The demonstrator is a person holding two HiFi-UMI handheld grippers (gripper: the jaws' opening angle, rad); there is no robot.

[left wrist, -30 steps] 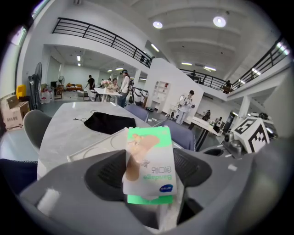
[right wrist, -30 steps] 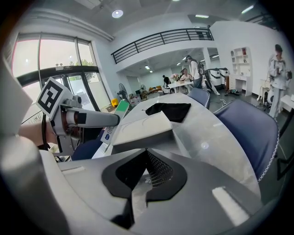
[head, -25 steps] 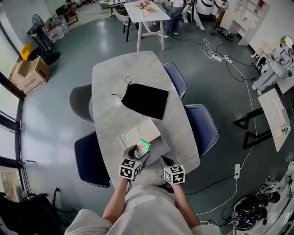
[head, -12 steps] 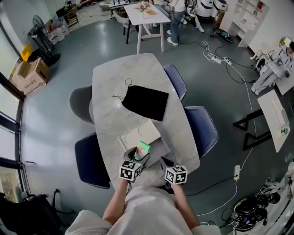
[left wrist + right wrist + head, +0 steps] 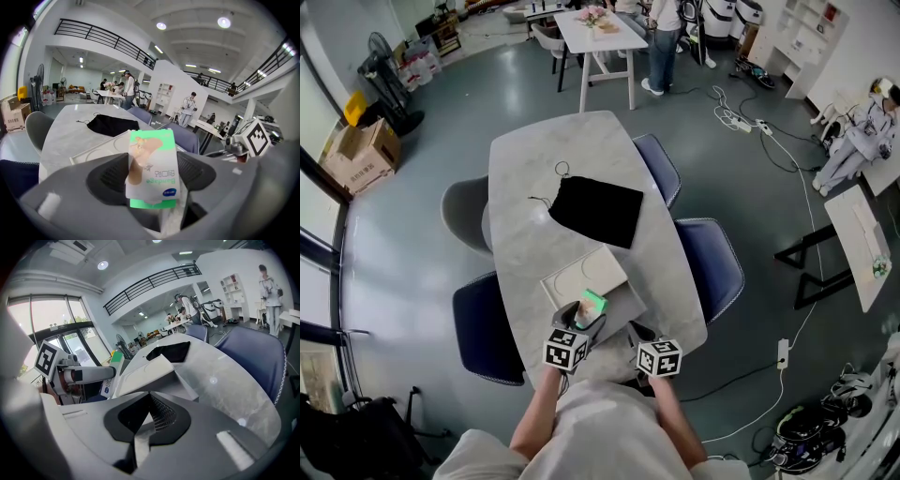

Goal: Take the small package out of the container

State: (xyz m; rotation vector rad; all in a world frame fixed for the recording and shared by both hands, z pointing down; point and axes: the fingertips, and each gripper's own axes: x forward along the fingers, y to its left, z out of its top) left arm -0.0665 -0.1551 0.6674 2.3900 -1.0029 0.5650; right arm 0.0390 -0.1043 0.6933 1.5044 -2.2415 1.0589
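Bandage package (image 5: 152, 166): you are gripping it in the left gripper (image 5: 586, 315), jaws clenched on its lower part. The green-and-white pack is standing upright between them, printed face toward the left gripper view's camera. In the head view it is sitting just beside the near edge of the white container (image 5: 582, 269), toward that edge's right corner. How high it is hanging above the rim cannot be told.

Container: it is lying flat near the near end of the marble table (image 5: 523, 164), shallow, with a round hollow showing in its top.

Right gripper (image 5: 147, 417): you are holding it with jaws pressed together and nothing between them. It is hovering at the table's near edge, just right of the left gripper, and is pointing along the table past the container's right side.

Black drawstring pouch (image 5: 596, 208): it is lying flat around the middle of the table, well apart from the container, cord trailing toward the left edge.

Blue chair (image 5: 713, 259): it is standing at the table's right edge.
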